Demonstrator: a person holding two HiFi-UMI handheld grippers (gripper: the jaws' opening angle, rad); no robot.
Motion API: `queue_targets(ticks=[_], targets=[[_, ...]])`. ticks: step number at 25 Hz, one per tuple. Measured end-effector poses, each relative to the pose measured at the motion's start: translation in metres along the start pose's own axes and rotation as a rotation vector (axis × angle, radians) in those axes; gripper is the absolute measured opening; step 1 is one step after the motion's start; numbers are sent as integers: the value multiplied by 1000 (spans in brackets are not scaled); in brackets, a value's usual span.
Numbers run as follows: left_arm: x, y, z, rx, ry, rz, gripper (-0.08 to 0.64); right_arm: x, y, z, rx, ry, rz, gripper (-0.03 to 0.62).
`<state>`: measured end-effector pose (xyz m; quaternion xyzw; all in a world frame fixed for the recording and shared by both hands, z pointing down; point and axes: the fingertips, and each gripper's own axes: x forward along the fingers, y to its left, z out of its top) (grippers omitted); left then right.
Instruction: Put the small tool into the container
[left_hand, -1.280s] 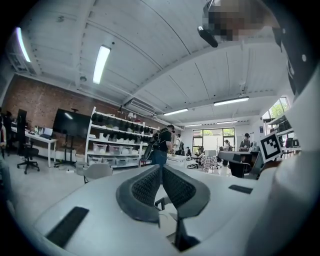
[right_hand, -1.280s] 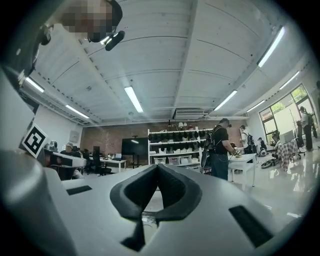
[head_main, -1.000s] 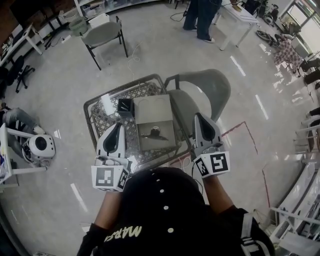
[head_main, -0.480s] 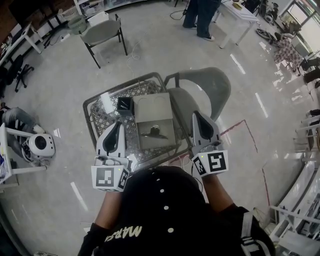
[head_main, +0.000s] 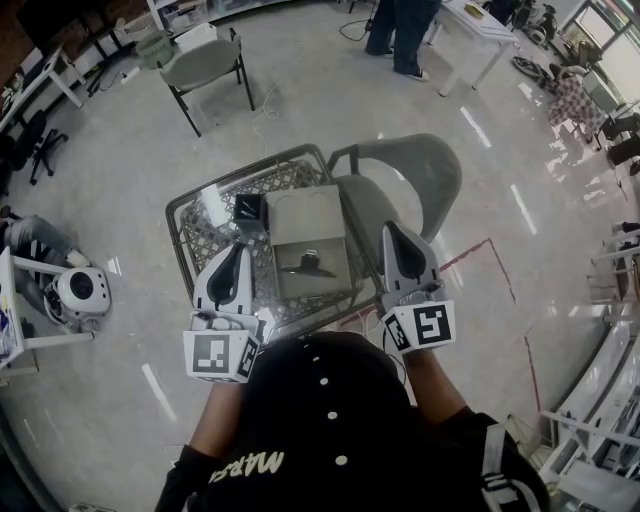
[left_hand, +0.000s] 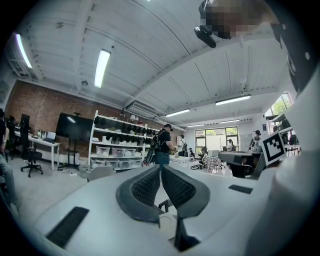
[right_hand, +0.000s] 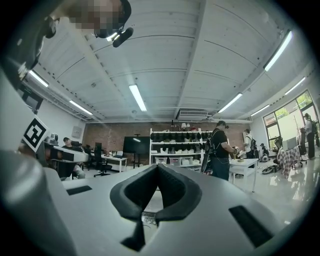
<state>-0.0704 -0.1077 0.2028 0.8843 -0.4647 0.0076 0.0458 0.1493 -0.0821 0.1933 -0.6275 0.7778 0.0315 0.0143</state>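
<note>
A grey box (head_main: 309, 214) lies on the glass-topped table (head_main: 205, 235) in the head view. A small dark tool (head_main: 306, 266) rests on the box's near half. A small black container (head_main: 250, 211) stands just left of the box. My left gripper (head_main: 239, 249) hovers over the table's near left part, left of the tool, its jaws shut on nothing (left_hand: 160, 167). My right gripper (head_main: 390, 228) is held off the table's right edge, over the chair seat, also shut and empty (right_hand: 157, 166). Both gripper views point out at the room and ceiling, so the table is hidden in them.
A grey chair (head_main: 405, 180) stands against the table's right side, and another chair (head_main: 205, 68) stands farther off. A person (head_main: 405, 30) stands near a white table (head_main: 480, 30) at the back. A white round device (head_main: 82, 291) sits on the floor at the left.
My right gripper has drifted slightly to the left. The left gripper, the tool and the box have stayed where they were.
</note>
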Motion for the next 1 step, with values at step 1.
queue_targets(ticks=[1], targets=[[1, 0, 1, 1, -1, -2, 40, 1, 0, 1, -1, -1, 0, 14]])
